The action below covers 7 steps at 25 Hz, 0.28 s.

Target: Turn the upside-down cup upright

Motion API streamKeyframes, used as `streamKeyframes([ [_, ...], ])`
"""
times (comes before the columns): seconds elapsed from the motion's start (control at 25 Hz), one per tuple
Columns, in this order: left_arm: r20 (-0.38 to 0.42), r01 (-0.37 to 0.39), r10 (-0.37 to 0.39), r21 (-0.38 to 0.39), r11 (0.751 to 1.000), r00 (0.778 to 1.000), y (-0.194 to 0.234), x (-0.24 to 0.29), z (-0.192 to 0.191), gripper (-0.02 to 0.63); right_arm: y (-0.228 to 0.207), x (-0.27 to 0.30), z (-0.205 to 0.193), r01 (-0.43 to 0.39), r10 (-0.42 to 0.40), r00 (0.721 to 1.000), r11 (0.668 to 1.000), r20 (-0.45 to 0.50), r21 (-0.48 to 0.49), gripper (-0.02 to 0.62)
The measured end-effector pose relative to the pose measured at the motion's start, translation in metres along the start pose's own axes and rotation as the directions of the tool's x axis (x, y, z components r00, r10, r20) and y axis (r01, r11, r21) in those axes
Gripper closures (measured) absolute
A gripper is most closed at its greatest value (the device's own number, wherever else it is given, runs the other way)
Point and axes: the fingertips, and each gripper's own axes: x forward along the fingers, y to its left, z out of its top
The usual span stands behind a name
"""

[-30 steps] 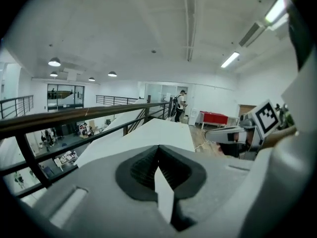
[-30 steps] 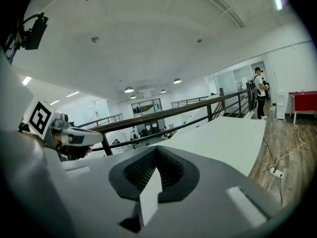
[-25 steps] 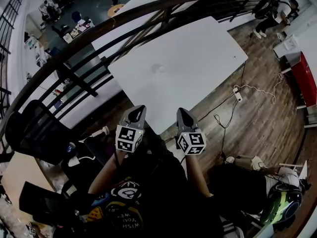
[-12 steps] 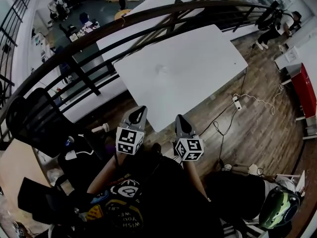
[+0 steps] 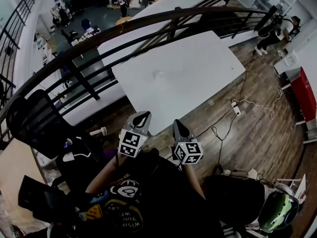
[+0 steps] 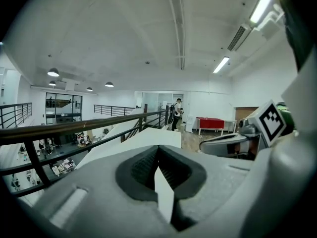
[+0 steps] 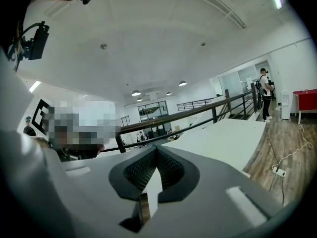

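Note:
A white table [image 5: 198, 58] stands ahead of me on the wood floor. A small faint pale thing [image 5: 159, 75] sits near the table's middle, too small to tell as a cup. My left gripper [image 5: 141, 115] and right gripper [image 5: 177, 124] hang side by side just short of the table's near corner, both pointing at it. In the left gripper view the left gripper [image 6: 158, 150] is shut with nothing between its pads, and the table [image 6: 143, 139] lies beyond. The right gripper [image 7: 156, 152] is likewise shut and empty, with the table [image 7: 223, 138] ahead.
A dark curved railing [image 5: 148, 19] runs behind and left of the table. A black chair [image 5: 34, 123] stands at the left. Cables and a power strip [image 5: 234, 107] lie on the floor to the right, near a red cabinet [image 5: 304, 83]. A person [image 5: 275, 26] stands far right.
Both grippers have drifted a little forward toward the table's near corner, the left one also slightly upward. Both stay shut and empty.

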Motion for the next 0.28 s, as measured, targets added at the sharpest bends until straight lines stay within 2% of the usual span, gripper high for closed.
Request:
streamKeyframes([
  [0.28, -0.008, 0.003, -0.003, 0.027, 1.000, 1.000, 0.0011, 0.0053, -0.0029, 0.601, 0.0023, 0.0068, 0.0022, -0.022, 0.022, 1.000, 1.000, -0.008, 0.000, 0.595],
])
